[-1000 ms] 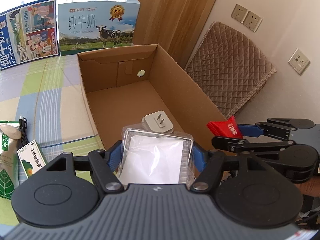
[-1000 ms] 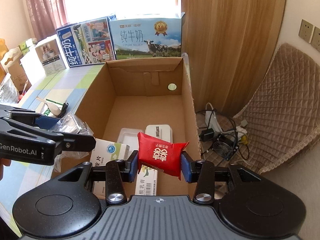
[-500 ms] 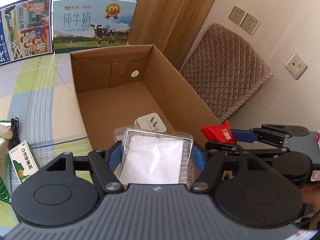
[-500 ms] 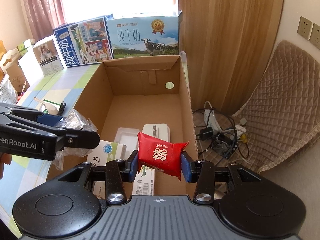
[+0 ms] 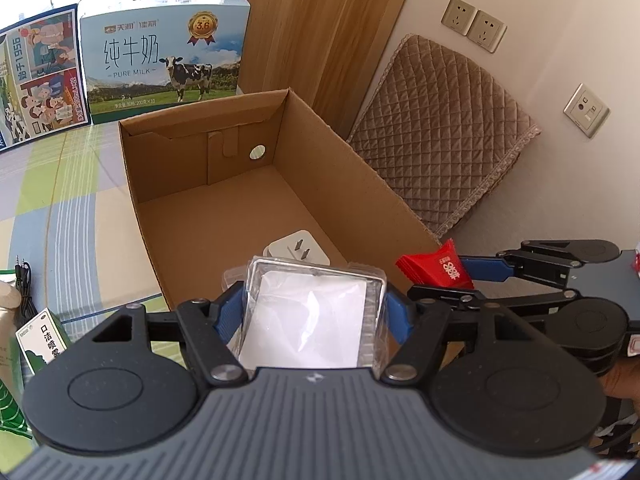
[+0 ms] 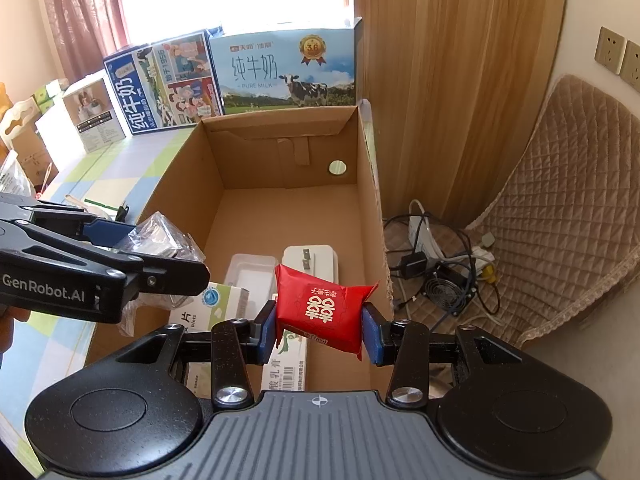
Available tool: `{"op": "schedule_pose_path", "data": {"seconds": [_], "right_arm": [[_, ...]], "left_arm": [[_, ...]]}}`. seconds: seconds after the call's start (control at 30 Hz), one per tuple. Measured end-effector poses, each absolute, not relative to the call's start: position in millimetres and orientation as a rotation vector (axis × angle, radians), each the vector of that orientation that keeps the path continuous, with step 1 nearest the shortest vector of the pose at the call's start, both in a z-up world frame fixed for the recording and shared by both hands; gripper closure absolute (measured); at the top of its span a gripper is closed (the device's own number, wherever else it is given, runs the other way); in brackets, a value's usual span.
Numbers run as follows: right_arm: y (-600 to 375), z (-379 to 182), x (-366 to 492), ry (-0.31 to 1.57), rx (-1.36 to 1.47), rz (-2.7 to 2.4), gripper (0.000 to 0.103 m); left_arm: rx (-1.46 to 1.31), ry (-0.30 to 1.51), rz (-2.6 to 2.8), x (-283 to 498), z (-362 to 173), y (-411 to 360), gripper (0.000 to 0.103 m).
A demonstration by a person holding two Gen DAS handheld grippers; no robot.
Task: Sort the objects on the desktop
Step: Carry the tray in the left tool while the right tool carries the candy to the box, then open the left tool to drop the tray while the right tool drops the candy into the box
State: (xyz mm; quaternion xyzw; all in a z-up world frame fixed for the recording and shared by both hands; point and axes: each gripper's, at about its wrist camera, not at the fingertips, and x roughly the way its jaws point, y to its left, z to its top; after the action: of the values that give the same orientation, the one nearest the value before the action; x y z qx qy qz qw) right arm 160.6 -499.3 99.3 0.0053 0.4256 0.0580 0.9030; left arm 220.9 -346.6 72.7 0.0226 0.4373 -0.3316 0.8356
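The left hand-held gripper (image 5: 314, 312) pinches a clear plastic packet (image 5: 308, 316) at the cardboard box's (image 5: 256, 204) 6 o'clock rim; the right hand-held gripper (image 6: 319, 330) clamps one red sachet (image 6: 322, 306) over the same end. Released here, the slippery packet could catch the rim and fall outside onto the surface (image 5: 52, 208). Inside I count one white plug (image 6: 308, 260), one clear tray (image 6: 248, 270) and two printed cartons.

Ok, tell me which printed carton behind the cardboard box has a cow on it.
The pale blue Pure Milk carton, directly behind the cardboard box. The dark blue carton beside it shows cartoon people instead.
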Motion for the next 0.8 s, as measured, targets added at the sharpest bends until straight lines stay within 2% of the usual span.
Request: {"op": "schedule_pose_path", "data": {"seconds": [0.53, 0.63, 0.8], "right_arm": [[-498.8, 95.1, 163.2, 0.886, 0.012, 0.122, 0.062], [-498.3, 95.1, 163.4, 0.887, 0.013, 0.122, 0.062], [-492.7, 93.8, 164.0, 0.887, 0.008, 0.126, 0.062]], "left_arm": [[0.086, 0.929, -0.699, 223.0, 64.0, -348.1, 0.036], [0.1, 0.917, -0.692, 222.3, 64.5, -347.0, 0.03], [0.119, 0.892, -0.69, 221.0, 68.7, -343.3, 0.03]]}}
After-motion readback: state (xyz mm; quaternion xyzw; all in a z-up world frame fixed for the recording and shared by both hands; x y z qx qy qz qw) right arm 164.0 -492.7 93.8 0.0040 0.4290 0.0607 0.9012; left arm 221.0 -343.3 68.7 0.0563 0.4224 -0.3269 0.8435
